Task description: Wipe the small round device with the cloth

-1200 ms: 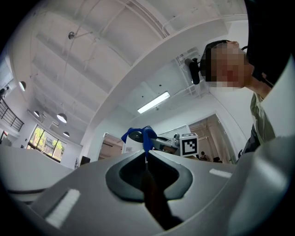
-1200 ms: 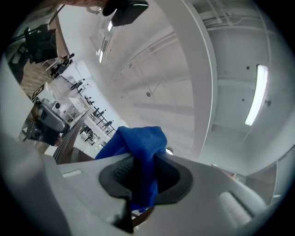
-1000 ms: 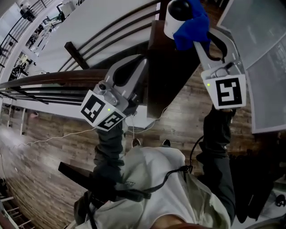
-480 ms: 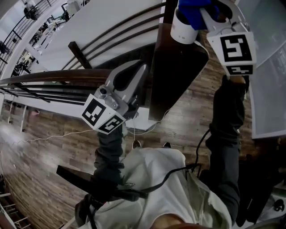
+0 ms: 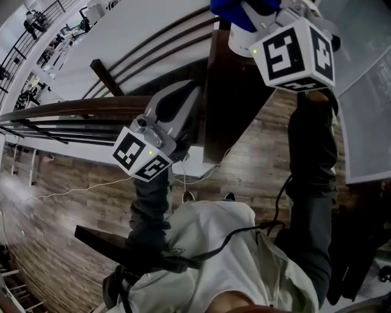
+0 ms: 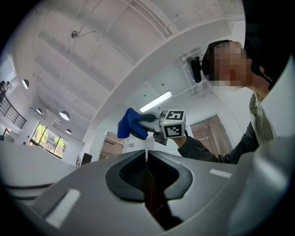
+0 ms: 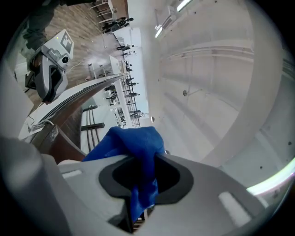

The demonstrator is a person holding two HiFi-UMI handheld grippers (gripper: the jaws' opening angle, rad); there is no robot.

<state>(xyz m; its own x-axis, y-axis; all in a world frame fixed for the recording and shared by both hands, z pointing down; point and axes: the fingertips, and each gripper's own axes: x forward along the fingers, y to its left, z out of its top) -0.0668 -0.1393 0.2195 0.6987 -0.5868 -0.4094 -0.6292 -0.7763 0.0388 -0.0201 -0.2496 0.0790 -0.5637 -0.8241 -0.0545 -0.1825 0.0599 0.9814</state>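
Observation:
The small round white device point(image 5: 240, 41) stands at the far end of a dark wooden table point(image 5: 235, 104). My right gripper point(image 5: 253, 12) hangs just above it at the frame's top edge, shut on a blue cloth point(image 5: 232, 8) that covers the device's top. The right gripper view shows the cloth point(image 7: 138, 147) bunched between the jaws. My left gripper point(image 5: 186, 92) is shut with nothing in it. It is held to the left of the table, well short of the device. In the left gripper view its tips point(image 6: 146, 154) meet, and the right gripper point(image 6: 159, 123) with the cloth point(image 6: 130, 124) is beyond.
A curved dark wooden railing point(image 5: 73, 107) runs across the left, with a white surface point(image 5: 140, 30) beyond it. Grey panels point(image 5: 366, 92) stand at the right. A thin cable point(image 5: 91, 183) trails over the wooden floor point(image 5: 55, 214) below.
My right gripper has carried the cloth up and to the left across the device's top, and its marker cube has turned toward me. The left gripper has stayed in place.

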